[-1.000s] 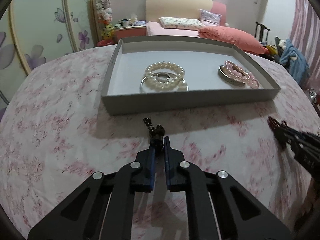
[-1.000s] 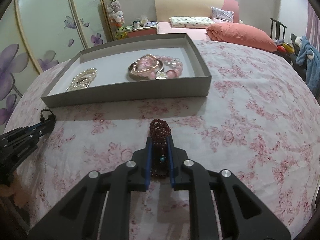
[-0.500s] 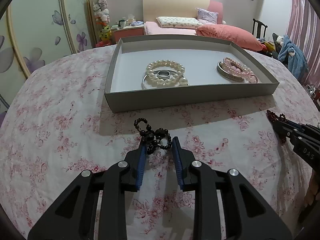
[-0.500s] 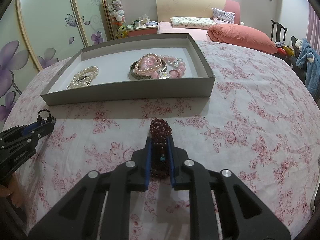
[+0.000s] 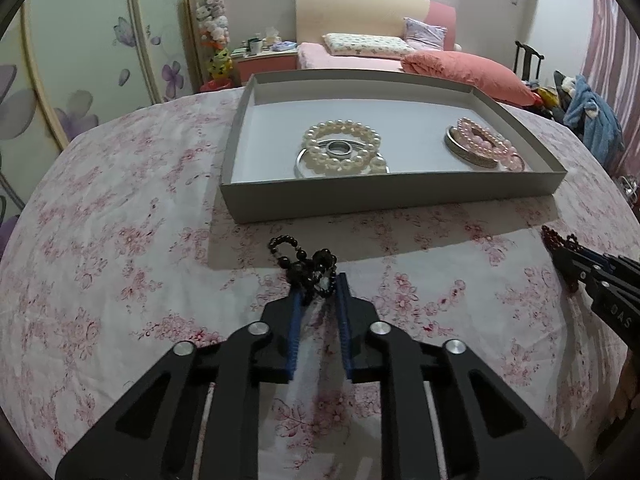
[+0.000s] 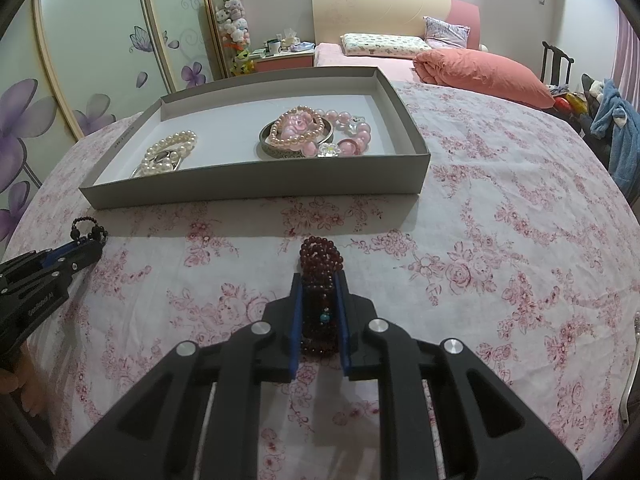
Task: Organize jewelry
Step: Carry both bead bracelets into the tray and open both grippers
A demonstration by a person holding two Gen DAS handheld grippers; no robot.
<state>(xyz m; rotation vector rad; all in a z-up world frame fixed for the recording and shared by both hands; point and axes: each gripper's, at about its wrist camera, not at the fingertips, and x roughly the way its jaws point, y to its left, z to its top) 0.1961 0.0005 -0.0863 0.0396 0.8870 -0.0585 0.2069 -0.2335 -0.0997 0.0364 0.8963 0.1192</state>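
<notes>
This is a bedroom with a bed [image 5: 360,52] at the back and a closet with purple flowers painted on its doors [image 6: 100,60]. In front is a round worktop [image 6: 500,200] covered by a white cloth with pink flowers.

A flat grey box [image 5: 384,196] sits on the worktop, near the far side. It has no lid. Inside, on one side, a white pearl bracelet [image 5: 340,146] lies on a thin silver ring, with a small silver band in the middle. On the other side, a pink bead bracelet [image 6: 348,132] and a string of small pale pearls lie on and beside a wide metal bangle [image 6: 296,140].

The left claw [image 5: 318,286] is in front of the box, above the cloth. Its jaws are closing, and a dark bead bracelet [image 5: 308,266] sits bunched up between the tips. A small loop of black beads sticks out ahead of it.

The right claw [image 6: 318,280] is off to the other side, also in front of the box. Its jaws are narrow and squeeze a dark red bead bracelet [image 6: 318,264]. The beads are round and shiny, wound in a few rows, with one little blue bead showing.
</notes>
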